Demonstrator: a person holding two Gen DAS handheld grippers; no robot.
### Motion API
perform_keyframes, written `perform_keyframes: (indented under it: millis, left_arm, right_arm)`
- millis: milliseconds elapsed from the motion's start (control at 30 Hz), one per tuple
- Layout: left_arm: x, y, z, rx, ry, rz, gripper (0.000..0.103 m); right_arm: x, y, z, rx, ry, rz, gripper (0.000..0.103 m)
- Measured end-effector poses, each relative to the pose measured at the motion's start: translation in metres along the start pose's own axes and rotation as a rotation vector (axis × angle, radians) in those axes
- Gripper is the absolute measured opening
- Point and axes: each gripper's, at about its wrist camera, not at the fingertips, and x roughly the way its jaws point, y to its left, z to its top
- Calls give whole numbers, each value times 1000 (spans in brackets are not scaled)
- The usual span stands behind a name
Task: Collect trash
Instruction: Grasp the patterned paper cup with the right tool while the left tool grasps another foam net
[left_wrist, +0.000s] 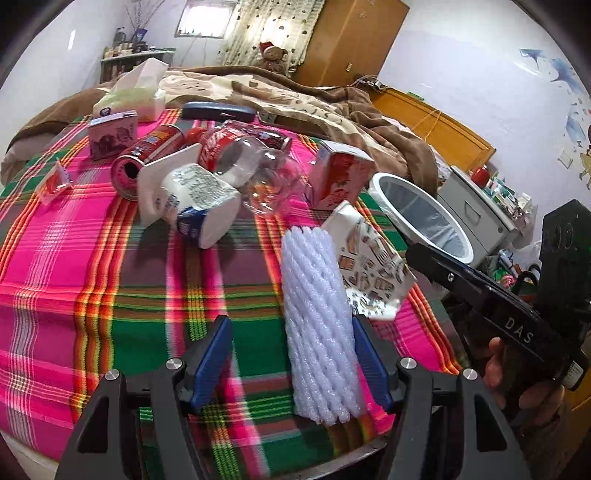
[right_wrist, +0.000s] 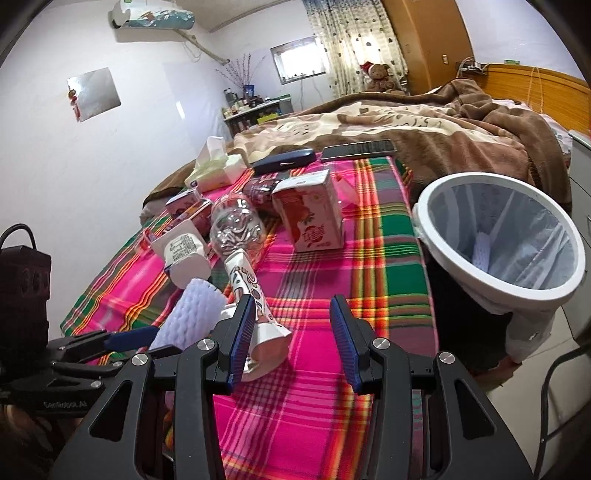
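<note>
both wrist views overlook the plaid cloth (left_wrist: 110, 258) closely.

Plaid cloth (left_wrist: 110, 280) w/ hot pink, green, orange & white stripes; foam sleeve (left_wrist: 317, 325) plain white, net-textured. Carton (left_wrist: 341, 177) red & white, can (left_wrist: 147, 155) red; flattened box (left_wrist: 373, 266) white w/ brown-orange print. Bin (right_wrist: 498, 236) white rim, grey liner; gripper pads (right_wrist: 242, 332) blue on black frames.

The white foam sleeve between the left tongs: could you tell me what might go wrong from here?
The foam sleeve touches only one pad; closing the left tongs may push it aside. The patterned carton leans against it and could get dragged along. The bin stands off the table edge, so a short drop might miss.
</note>
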Motion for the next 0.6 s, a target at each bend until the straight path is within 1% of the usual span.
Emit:
perform_keyframes:
  millis: [200,433,500,600]
  left_arm:
    - [2,16,0,-39,1,19,65]
    - [-1,33,4,-84,-22,35,64]
    - [-1,37,5,-91,-28,44,64]
    - [-3,42,6,-104,-34,56,64]
  right_arm:
    - [2,5,0,3,1,33,43]
    - [-4,12,-1,-11,-35,81,44]
    - [0,17,-1,-28,-25,96,44]
    - [8,22,-1,-39,-6,109,48]
